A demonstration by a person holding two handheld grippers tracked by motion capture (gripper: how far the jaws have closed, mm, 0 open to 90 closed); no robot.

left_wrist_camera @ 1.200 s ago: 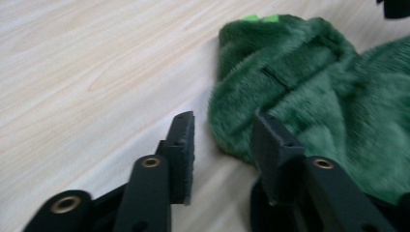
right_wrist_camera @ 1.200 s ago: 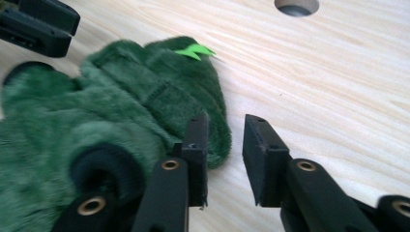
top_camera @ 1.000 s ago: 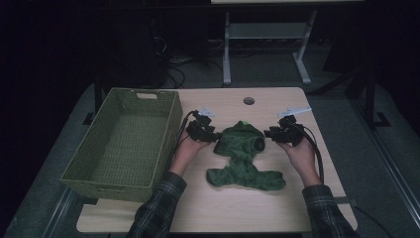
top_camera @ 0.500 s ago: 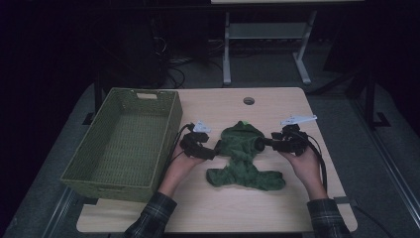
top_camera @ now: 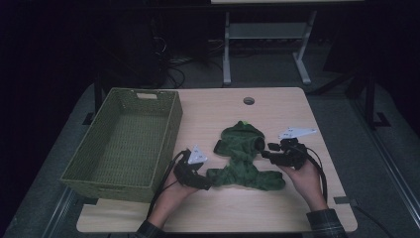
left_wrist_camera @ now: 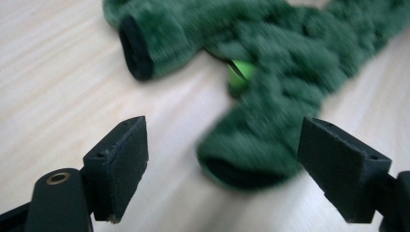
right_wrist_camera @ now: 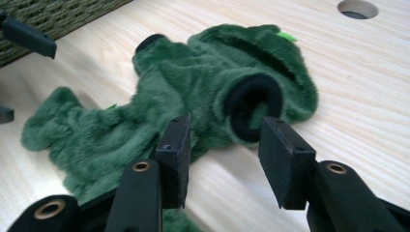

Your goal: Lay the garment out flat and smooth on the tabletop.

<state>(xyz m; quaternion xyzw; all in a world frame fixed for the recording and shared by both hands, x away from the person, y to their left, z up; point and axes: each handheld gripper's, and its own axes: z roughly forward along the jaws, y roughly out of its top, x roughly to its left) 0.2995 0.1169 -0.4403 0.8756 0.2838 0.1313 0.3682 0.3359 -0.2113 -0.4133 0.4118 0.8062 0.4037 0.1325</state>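
Green fleece garment [top_camera: 245, 158] lies flat on the table [top_camera: 277, 106], right of the basket [top_camera: 126, 141]. Left gripper [left_wrist_camera: 222, 154]: jaws just opened wide, leg cuff between them, untouched. Right gripper [right_wrist_camera: 225, 145]: jaws apart, opened slightly, at the black sleeve cuff [right_wrist_camera: 254, 113], no clamp.

Dim room, wooden table [top_camera: 277, 106], dark floor [top_camera: 59, 148]

Dark green garment [top_camera: 243, 154]; olive basket [top_camera: 130, 136]

Left hand-held gripper [top_camera: 204, 184] now nearer the person, jaws just opened, off the green garment's [top_camera: 245, 161] sleeve.
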